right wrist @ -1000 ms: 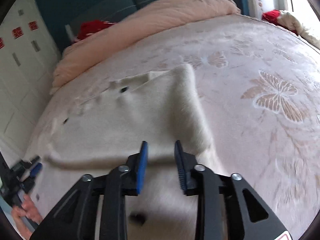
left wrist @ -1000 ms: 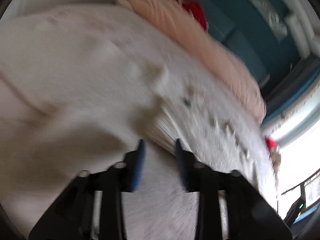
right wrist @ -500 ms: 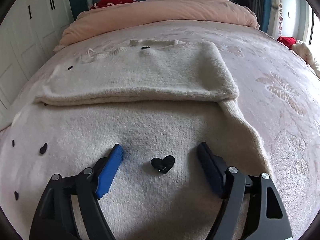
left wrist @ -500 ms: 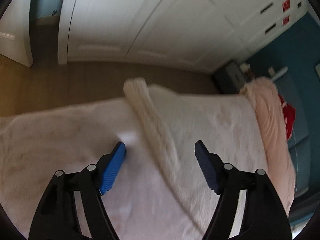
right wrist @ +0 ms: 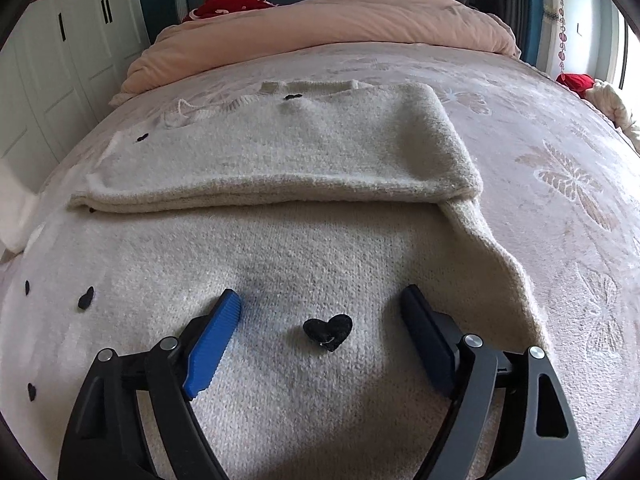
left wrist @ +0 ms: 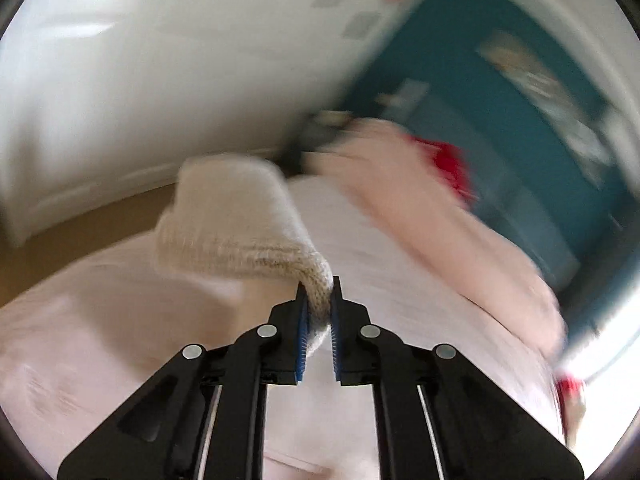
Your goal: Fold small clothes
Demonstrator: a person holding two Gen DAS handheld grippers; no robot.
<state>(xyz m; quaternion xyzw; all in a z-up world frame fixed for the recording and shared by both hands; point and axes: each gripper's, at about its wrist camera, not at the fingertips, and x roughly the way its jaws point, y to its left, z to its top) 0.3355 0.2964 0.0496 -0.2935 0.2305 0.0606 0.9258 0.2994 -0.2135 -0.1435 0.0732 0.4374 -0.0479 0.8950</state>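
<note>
A cream knit sweater (right wrist: 320, 240) with small black hearts lies on the bed, its far part folded over toward me into a flat band (right wrist: 280, 160). My right gripper (right wrist: 320, 308) is open and rests low over the near part, its blue pads either side of a black heart (right wrist: 329, 330). In the blurred left wrist view, my left gripper (left wrist: 318, 300) is shut on a ribbed edge of the sweater (left wrist: 240, 220) and holds it lifted above the bed.
The bed has a pale pink embroidered cover (right wrist: 560, 140). A peach duvet (right wrist: 320, 28) and a red item (right wrist: 228, 2) lie at the headboard. White wardrobe doors (right wrist: 60, 80) stand at the left. More red and white fabric (right wrist: 592, 88) lies at the right edge.
My left gripper, open half a second ago, has shut on the sweater's ribbed edge and lifted it. My right gripper opened a second ago and has stayed open over the heart.
</note>
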